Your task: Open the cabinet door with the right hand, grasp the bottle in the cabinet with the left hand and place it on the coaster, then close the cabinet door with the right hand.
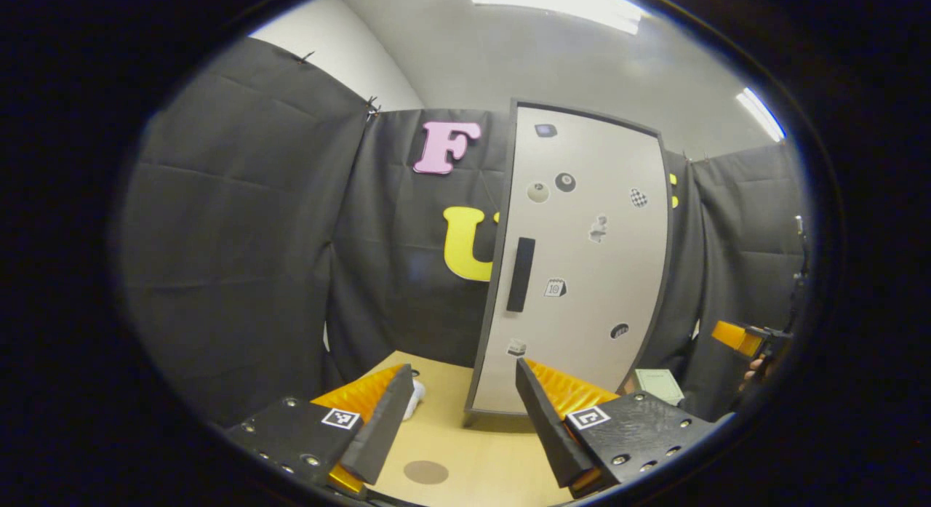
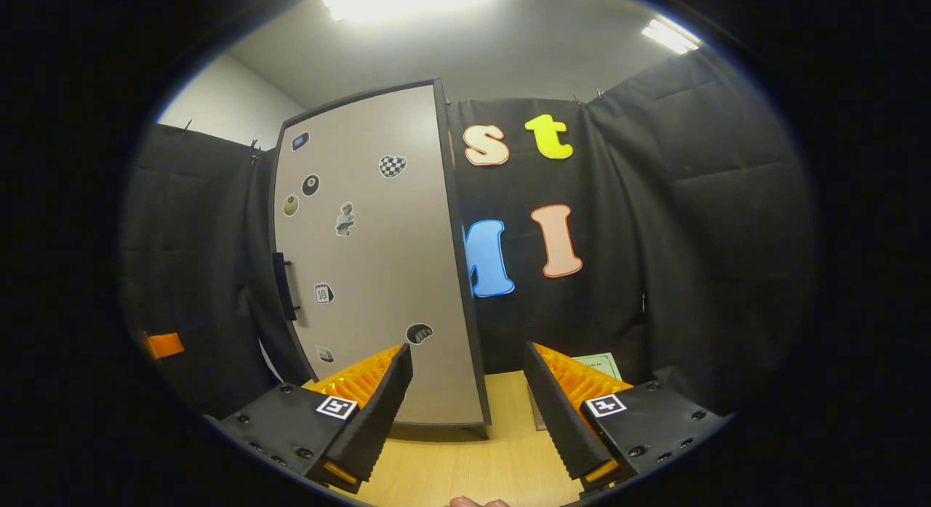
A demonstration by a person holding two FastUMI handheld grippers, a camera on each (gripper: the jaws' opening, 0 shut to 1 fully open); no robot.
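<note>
**Door shut, both tongs empty**

My left tongs and right tongs gape wide, holding nothing. Cabinet stands upright on worktop, door closed, vertical handle facing me. Coaster lies flat before it. Green card beside cabinet.

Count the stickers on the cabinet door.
8 on the cabinet door: one at top left, two round ones below it, a checkered one right, a figure mid-door, a calendar beside the handle, two near the bottom.

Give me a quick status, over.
Both grippers open, left and right, holding nothing. Cabinet door shut, handle untouched. Coaster bare on the table. Nothing blocking the door.
</note>
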